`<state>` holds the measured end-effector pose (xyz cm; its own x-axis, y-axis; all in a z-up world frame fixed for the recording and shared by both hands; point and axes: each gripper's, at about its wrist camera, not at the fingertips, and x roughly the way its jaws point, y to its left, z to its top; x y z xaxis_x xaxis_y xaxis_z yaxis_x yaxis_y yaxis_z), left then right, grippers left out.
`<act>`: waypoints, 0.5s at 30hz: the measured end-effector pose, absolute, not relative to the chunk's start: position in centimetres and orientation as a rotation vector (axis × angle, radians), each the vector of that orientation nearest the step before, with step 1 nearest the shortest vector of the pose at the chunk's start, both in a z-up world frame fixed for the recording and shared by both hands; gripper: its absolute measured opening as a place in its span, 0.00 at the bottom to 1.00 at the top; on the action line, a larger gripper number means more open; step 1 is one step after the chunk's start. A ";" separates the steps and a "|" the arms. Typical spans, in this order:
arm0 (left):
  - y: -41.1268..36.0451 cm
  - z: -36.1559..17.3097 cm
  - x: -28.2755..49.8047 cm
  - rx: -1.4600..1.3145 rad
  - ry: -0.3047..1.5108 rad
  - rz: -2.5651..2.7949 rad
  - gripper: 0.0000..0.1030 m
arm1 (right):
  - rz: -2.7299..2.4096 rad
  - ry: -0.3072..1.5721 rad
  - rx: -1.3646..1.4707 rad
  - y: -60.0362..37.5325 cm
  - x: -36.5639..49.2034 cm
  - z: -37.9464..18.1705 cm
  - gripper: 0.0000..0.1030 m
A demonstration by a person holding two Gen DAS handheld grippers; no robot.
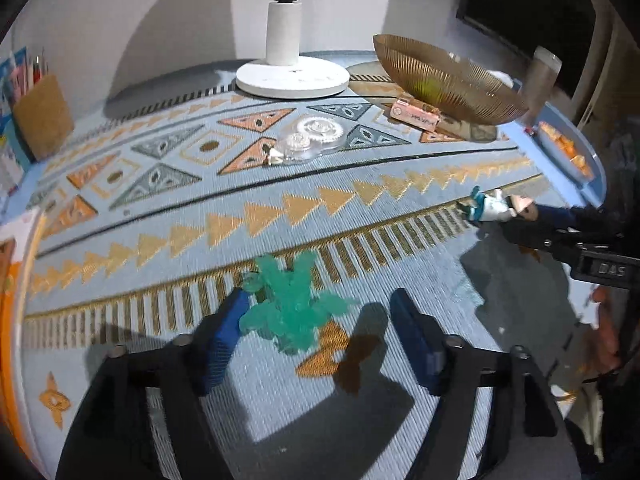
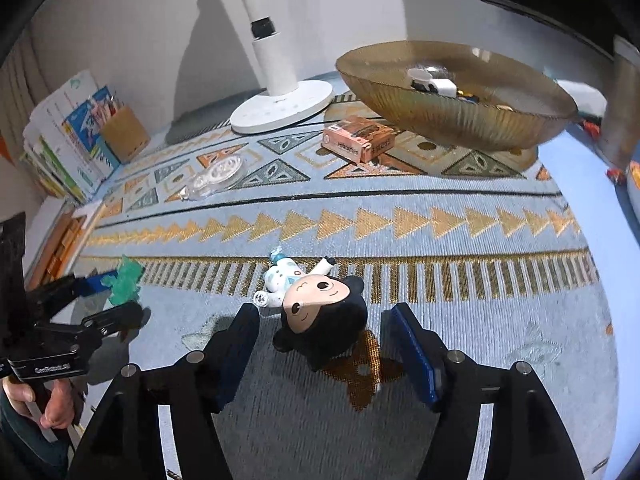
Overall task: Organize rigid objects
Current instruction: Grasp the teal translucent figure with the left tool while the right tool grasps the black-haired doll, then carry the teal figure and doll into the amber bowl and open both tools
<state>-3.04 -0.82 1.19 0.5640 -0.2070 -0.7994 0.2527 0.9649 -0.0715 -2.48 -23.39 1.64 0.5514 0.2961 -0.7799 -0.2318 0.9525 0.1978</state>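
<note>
Jaws of both grippers stand open: the left gripper [image 1: 316, 312] straddles a green translucent toy [image 1: 294, 312] lying on the patterned counter cloth [image 1: 360, 216], its left pad touching it; the right gripper [image 2: 324, 332] brackets a black-haired doll figure [image 2: 316, 312], pads apart from it. At one o'clock sits an amber bowl [image 2: 460, 108], with a pink box [image 2: 358, 138] beside it and a white lamp base [image 2: 282, 108] at twelve.

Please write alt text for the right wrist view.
The open right gripper straddles a toy figure lying on a patterned cloth. Behind stand an amber bowl, a small box and a white lamp base.
</note>
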 end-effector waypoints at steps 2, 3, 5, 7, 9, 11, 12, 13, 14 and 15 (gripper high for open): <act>-1.2 1.3 -3.1 0.096 0.917 -0.256 0.48 | 0.308 0.924 0.052 -23.1 -2.2 1.6 0.65; -1.1 1.3 -3.1 0.095 0.916 -0.261 0.47 | 0.307 0.918 0.049 -23.1 -2.2 1.6 0.65; -0.7 1.3 -3.1 0.071 0.911 -0.270 0.46 | 0.327 0.921 0.063 -23.0 -1.8 1.4 0.64; -0.4 1.6 -3.3 0.049 0.899 -0.285 0.44 | 0.347 0.911 0.075 -22.8 -1.8 1.4 0.52; -0.2 2.0 -3.4 0.015 0.879 -0.315 0.44 | 0.339 0.898 0.058 -22.5 -2.0 1.4 0.53; -0.1 2.7 -3.7 -0.013 0.847 -0.339 0.44 | 0.338 0.882 0.054 -22.4 -2.4 1.6 0.53; -0.2 3.2 -3.9 -0.023 0.826 -0.349 0.44 | 0.343 0.876 0.062 -22.5 -2.5 1.8 0.53; -0.2 3.6 -4.0 -0.028 0.812 -0.354 0.44 | 0.347 0.870 0.077 -22.6 -2.6 2.0 0.53; -0.3 4.0 -4.0 -0.032 0.800 -0.360 0.44 | 0.348 0.863 0.089 -22.8 -2.7 2.3 0.52; -0.4 4.5 -4.0 -0.036 0.789 -0.368 0.44 | 0.344 0.854 0.096 -23.0 -2.9 2.8 0.52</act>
